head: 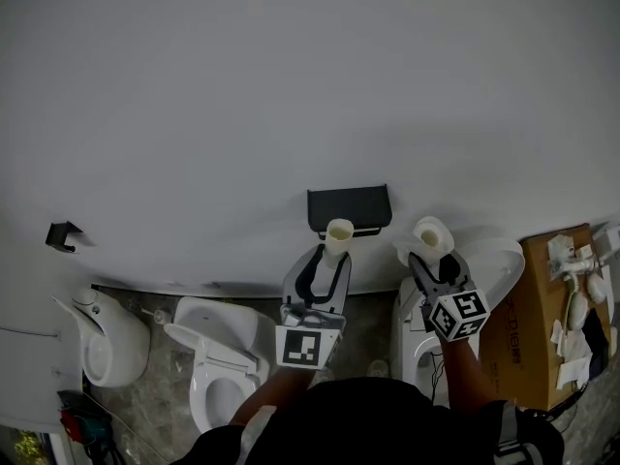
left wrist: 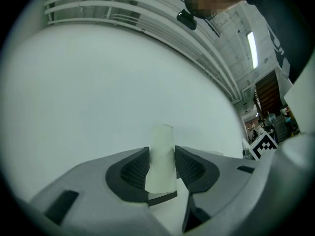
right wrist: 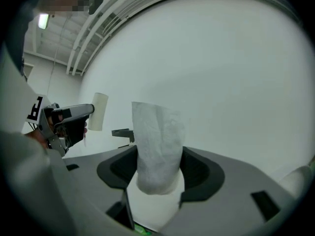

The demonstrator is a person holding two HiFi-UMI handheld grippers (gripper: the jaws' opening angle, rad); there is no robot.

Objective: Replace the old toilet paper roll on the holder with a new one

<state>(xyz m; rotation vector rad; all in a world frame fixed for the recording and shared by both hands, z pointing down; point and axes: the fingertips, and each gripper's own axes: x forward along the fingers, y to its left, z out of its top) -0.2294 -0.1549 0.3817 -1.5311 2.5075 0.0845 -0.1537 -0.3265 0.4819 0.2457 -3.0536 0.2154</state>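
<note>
By the black wall holder (head: 349,208), the left gripper (head: 327,260) has its jaws clamped on the bare cardboard tube (head: 339,234) just under it, while the right gripper (head: 434,260) grips 1 fresh paper roll (head: 432,234) off to the holder's right.

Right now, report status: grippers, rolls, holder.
Left gripper shut on empty tube. Right gripper shut on new roll. Holder bare on wall; nothing blocks it.
</note>
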